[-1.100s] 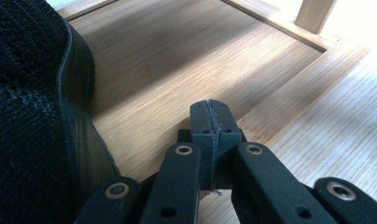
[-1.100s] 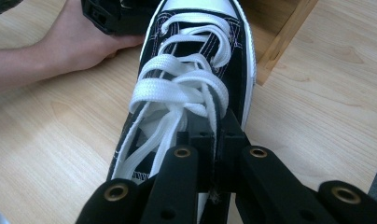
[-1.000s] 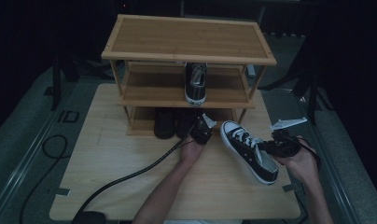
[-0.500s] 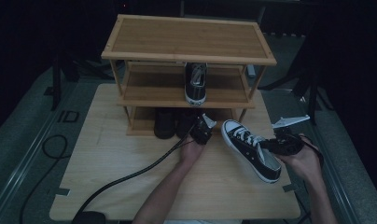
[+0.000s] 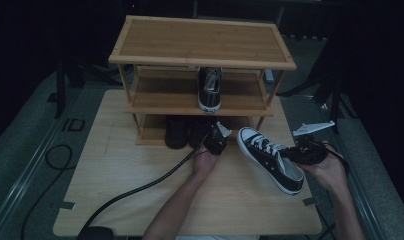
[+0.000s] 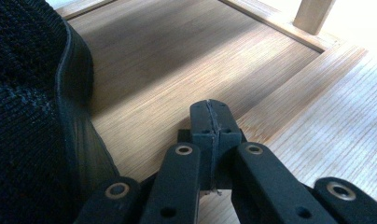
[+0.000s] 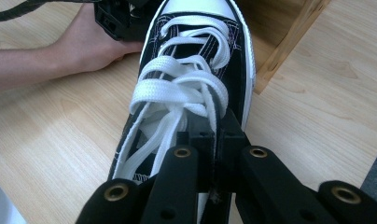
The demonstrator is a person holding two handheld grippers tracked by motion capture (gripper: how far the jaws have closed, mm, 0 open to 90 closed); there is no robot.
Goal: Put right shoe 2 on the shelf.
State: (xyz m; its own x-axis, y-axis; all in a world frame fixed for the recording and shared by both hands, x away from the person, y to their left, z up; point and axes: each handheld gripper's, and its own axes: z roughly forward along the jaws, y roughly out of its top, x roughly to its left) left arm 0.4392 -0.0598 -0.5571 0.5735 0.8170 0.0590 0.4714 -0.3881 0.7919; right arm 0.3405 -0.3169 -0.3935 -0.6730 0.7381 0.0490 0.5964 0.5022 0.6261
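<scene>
A black sneaker with white laces and toe cap [image 5: 268,158] hangs just above the wooden table [image 5: 140,200] at the right, toe toward the rack. My right gripper [image 5: 288,157] is shut on the side wall of its opening; in the right gripper view the jaws [image 7: 214,136] pinch the sneaker [image 7: 191,70] beside the laces. My left gripper [image 5: 216,136] is shut and holds nothing at the front of the rack's bottom shelf. In the left gripper view its tips [image 6: 210,114] meet over the shelf board [image 6: 168,56], next to a black knit shoe [image 6: 28,121].
The three-tier wooden shoe rack [image 5: 200,42] stands at the back of the table. A matching black sneaker [image 5: 210,90] sits on its middle shelf. Two dark shoes [image 5: 177,132] fill the left of the bottom shelf. A cable [image 5: 140,187] trails across the table.
</scene>
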